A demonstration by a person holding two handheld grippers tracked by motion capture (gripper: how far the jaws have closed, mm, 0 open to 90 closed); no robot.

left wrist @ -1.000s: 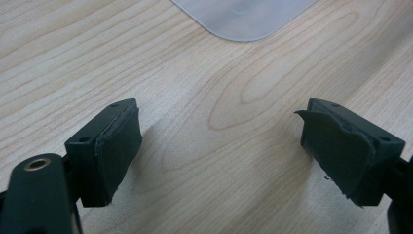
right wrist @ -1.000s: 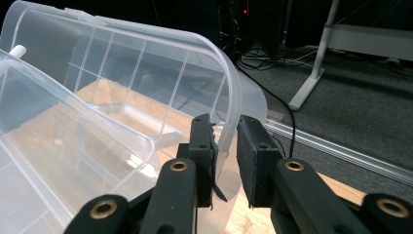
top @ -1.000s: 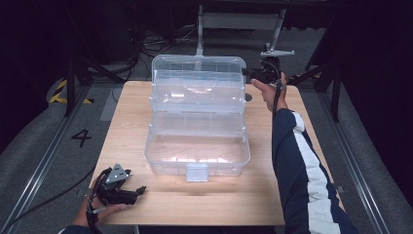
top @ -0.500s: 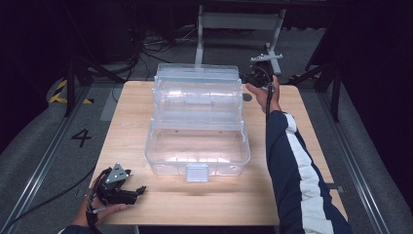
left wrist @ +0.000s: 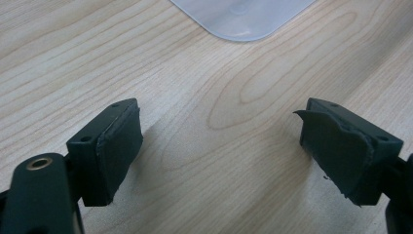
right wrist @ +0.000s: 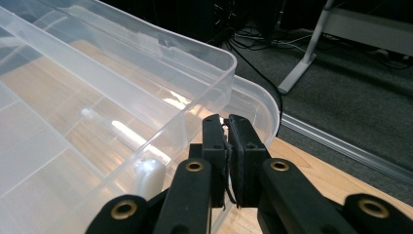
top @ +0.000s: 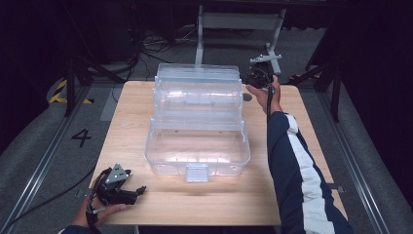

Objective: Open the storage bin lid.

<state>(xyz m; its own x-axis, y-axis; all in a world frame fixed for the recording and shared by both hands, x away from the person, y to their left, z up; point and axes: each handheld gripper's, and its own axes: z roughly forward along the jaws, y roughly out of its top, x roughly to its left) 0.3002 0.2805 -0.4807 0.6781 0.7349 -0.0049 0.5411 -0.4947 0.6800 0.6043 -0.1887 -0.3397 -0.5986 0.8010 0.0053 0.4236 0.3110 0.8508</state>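
Wooden table [top: 302,161] carries a clear box [top: 197,141] with its lid up; the left gripper [top: 139,191], jaws apart, rests well short of it. Right gripper [top: 249,82], jaws together, presses the lid's far corner just ahead. I'd judge closing barely begun, latching left.

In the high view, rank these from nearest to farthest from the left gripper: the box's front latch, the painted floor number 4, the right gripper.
Measured from the left gripper:
1. Front latch, to its right on the clear box's near edge.
2. Floor number 4, off the table's left side; only slightly farther.
3. Right gripper, at the box's far right corner.
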